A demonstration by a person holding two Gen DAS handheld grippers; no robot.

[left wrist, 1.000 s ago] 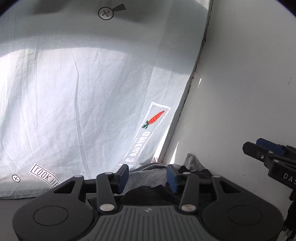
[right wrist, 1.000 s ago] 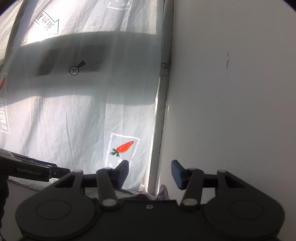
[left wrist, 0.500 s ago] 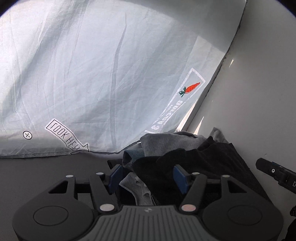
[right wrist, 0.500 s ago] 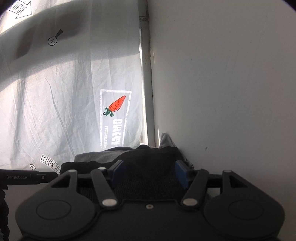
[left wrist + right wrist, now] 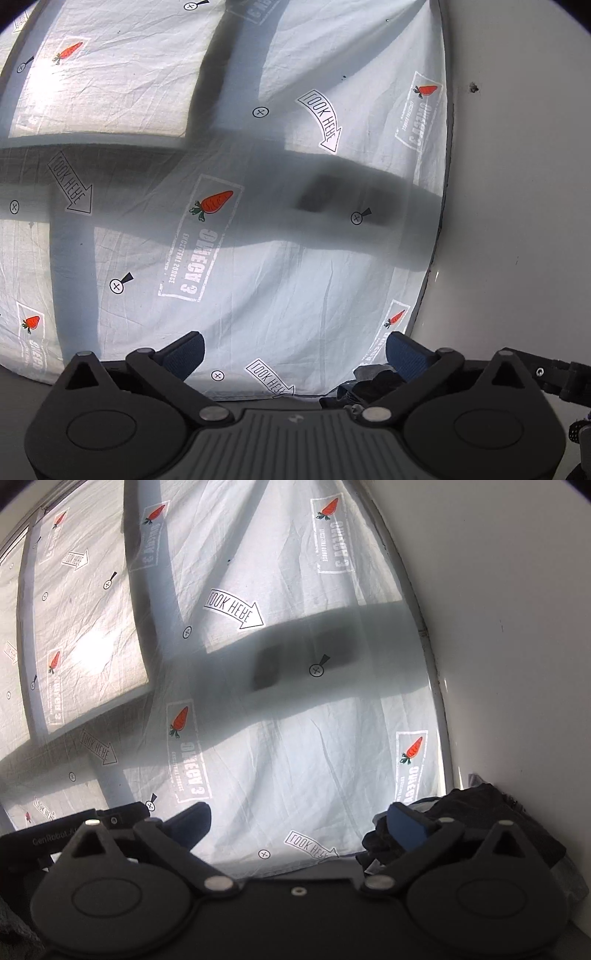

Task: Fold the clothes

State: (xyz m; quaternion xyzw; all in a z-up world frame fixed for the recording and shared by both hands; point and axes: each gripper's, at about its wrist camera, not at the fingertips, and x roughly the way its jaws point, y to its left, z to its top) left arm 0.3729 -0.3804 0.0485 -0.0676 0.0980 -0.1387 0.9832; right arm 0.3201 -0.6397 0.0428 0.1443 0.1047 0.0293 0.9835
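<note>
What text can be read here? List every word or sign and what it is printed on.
"LOOK HERE", mirrored, in arrows on the curtain.
"OMEGA 3", mirrored, beside a carrot picture on the curtain.
Line under "OMEGA 3": too small to read.
Circled cross marks on the curtain.
"GenRobot.AI", dim, on the left hand-held gripper.
None on the pile of clothes.

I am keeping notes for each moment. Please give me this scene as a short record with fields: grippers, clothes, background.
left gripper: open, nothing between the jaws, which have just been opening
right gripper: open, nothing held, jaws have just been opening
clothes: dark pile by the wall, at the sheet's edge
sheet: pale, carrot prints, hangs behind
</note>
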